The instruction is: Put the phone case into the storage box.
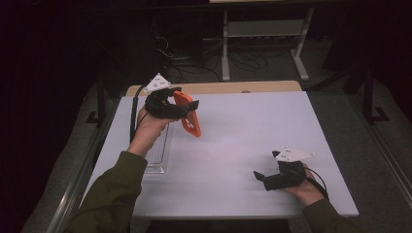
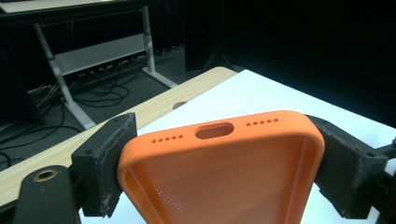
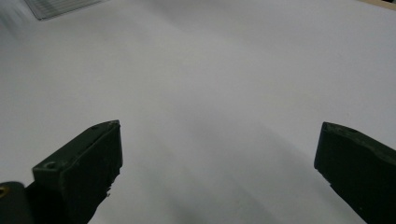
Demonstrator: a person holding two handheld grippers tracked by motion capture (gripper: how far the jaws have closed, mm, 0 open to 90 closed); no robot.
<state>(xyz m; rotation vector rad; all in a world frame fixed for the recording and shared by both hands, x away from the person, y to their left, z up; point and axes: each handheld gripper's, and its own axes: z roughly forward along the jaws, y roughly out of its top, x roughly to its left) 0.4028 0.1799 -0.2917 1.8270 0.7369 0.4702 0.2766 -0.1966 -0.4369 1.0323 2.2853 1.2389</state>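
a white table (image 1: 243, 145) takes up the middle of the high view, with a strip of wood (image 1: 228, 87) along its far edge and a clear tray (image 1: 158, 155) lying flat near its left side, just beside the left forearm. beyond the table stand a white metal frame (image 1: 262, 34) and loose cables (image 1: 194, 63) on a dark floor. nothing lies between the two grippers. the left gripper (image 1: 187, 109) is raised above the table's far left part, pinching an orange phone case (image 1: 187, 119) across its width, the case tilted and hanging clear of the surface. in the left gripper view the case (image 2: 224, 172) shows its dotted inner face, a port slot and two rows of small holes along the end. the right gripper (image 1: 260, 177) sits low near the front right, jaws spread wide over bare table.
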